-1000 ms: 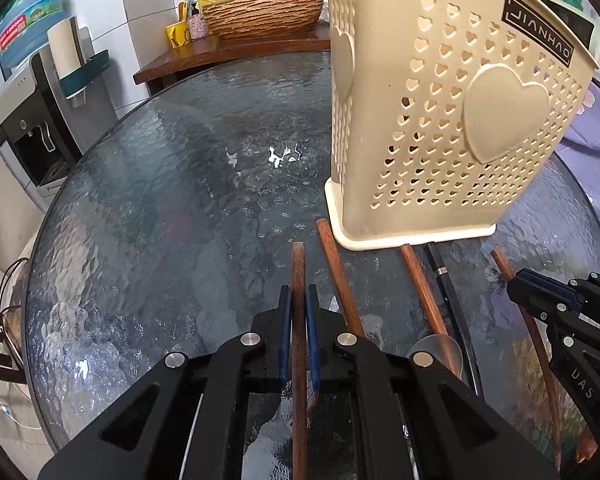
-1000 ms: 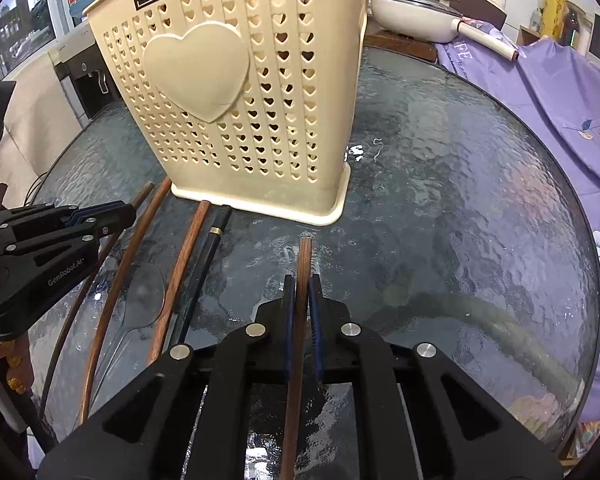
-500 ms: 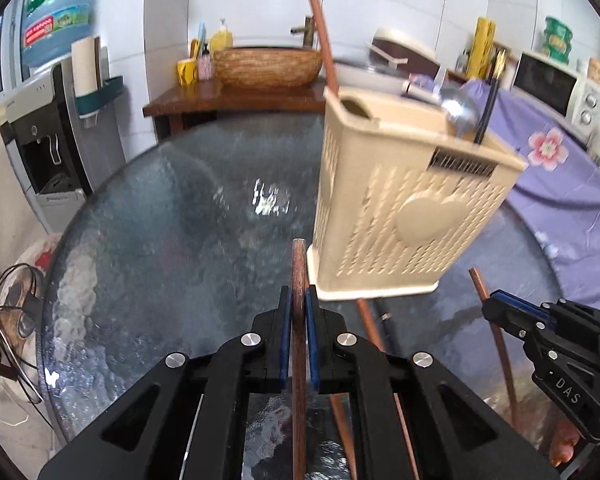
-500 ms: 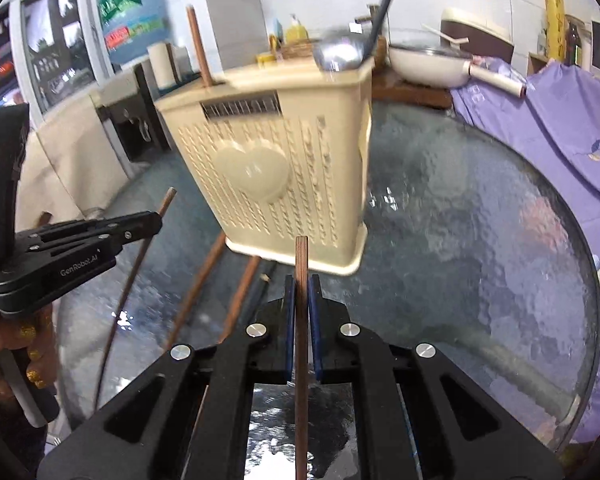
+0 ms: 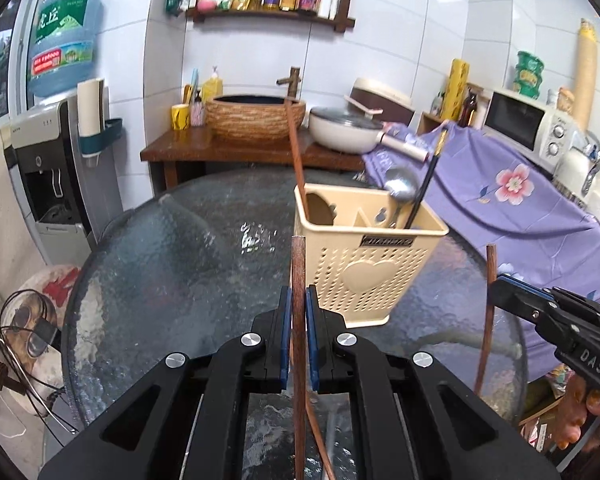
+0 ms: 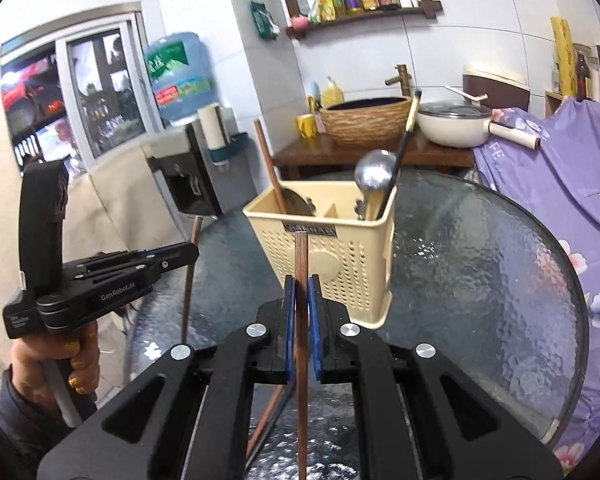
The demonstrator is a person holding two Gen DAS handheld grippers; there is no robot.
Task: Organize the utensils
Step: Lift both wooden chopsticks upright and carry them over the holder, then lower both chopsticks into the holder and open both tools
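A cream perforated utensil holder stands on the round glass table; it also shows in the right wrist view. It holds a brown chopstick, a metal spoon and a black chopstick. My left gripper is shut on a brown wooden chopstick, held upright above the table, near the holder's front left. My right gripper is shut on another brown chopstick, lifted before the holder. Each gripper shows in the other's view.
More utensils lie on the glass below the grippers. Behind the table is a wooden stand with a woven basin and a white pot. A purple flowered cloth lies right, a water dispenser left.
Both grippers have risen from the table with their chopsticks and pulled back from the holder, which now appears smaller and lower, its open top visible.
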